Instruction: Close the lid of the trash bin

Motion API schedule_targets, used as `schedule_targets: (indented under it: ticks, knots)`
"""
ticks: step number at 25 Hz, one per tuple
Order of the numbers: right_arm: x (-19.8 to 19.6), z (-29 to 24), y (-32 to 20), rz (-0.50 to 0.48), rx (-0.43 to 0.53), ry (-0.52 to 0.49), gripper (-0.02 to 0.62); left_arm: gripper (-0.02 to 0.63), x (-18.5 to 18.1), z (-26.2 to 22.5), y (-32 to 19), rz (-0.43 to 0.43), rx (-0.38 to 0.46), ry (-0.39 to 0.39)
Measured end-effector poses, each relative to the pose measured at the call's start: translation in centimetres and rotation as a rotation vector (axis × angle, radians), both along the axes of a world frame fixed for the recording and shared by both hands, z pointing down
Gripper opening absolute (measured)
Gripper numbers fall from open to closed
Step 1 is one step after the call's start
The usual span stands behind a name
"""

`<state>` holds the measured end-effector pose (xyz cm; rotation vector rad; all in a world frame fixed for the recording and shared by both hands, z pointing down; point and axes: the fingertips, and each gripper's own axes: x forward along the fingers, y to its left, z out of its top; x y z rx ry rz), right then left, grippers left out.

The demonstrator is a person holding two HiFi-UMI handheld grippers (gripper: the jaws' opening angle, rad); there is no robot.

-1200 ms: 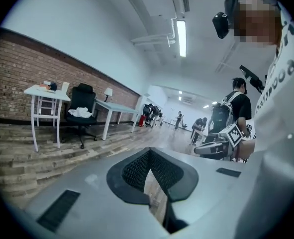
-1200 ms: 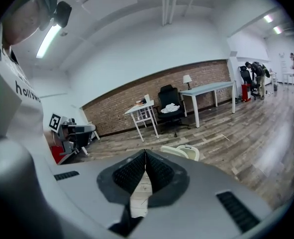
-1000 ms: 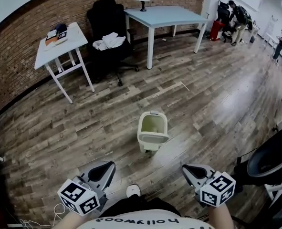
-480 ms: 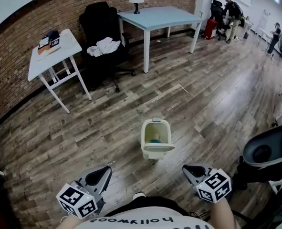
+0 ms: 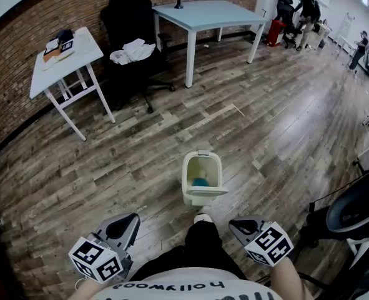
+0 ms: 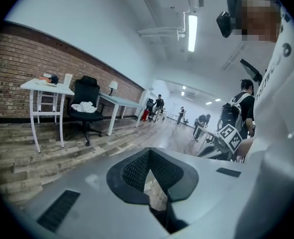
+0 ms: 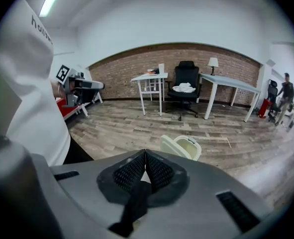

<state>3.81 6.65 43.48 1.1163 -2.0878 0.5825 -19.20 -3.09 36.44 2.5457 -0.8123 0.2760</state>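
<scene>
A pale cream trash bin [image 5: 201, 174] stands on the wood floor just ahead of me. Its lid [image 5: 205, 196] hangs open on the near side, and something blue lies inside. In the right gripper view the bin [image 7: 189, 147] shows past the jaws, lid [image 7: 169, 144] tipped to its left. My left gripper [image 5: 128, 222] is low at the left and my right gripper [image 5: 235, 225] low at the right, both well short of the bin. Each has its jaws together with nothing between them: left [image 6: 148, 152], right [image 7: 145, 154]. My black-trousered leg and white shoe [image 5: 203, 219] reach almost to the bin's base.
A white side table [image 5: 59, 52] stands by the brick wall at the far left. Beside it are a black chair [image 5: 131, 36] with white cloth and a light blue table [image 5: 206, 14]. Another black chair [image 5: 353, 211] is close at the right. People stand at the far back right.
I have come closer to the bin. My leg and white shoe have stepped forward between the grippers toward its base. Both grippers stay low and shut.
</scene>
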Motion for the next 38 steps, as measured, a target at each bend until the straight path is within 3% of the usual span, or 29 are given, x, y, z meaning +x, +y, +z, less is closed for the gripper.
schedule_targets:
  ticks: [11, 24, 29, 34, 38]
  knots:
    - [1.0, 1.9, -5.0, -0.097, -0.025, -0.017, 0.009, 0.006, 1.1, 0.9, -2.4, -0.089, -0.041, -0.034]
    - [3.1, 10.9, -9.4, -0.233, -0.191, -0.008, 0.009, 0.008, 4.5, 1.7, -6.4, -0.156, -0.113, -0.116]
    - [4.5, 13.4, -10.6, -0.291, -0.262, -0.02, 0.009, 0.006, 7.1, 3.1, -7.8, -0.185, -0.162, -0.123]
    - [4.2, 16.1, -10.3, -0.414, -0.313, 0.028, 0.009, 0.008, 9.6, 4.1, -9.2, -0.187, -0.185, -0.112]
    - [4.4, 17.5, -11.1, -0.419, -0.33, 0.036, 0.009, 0.008, 10.2, 4.8, -10.1, -0.205, -0.203, -0.111]
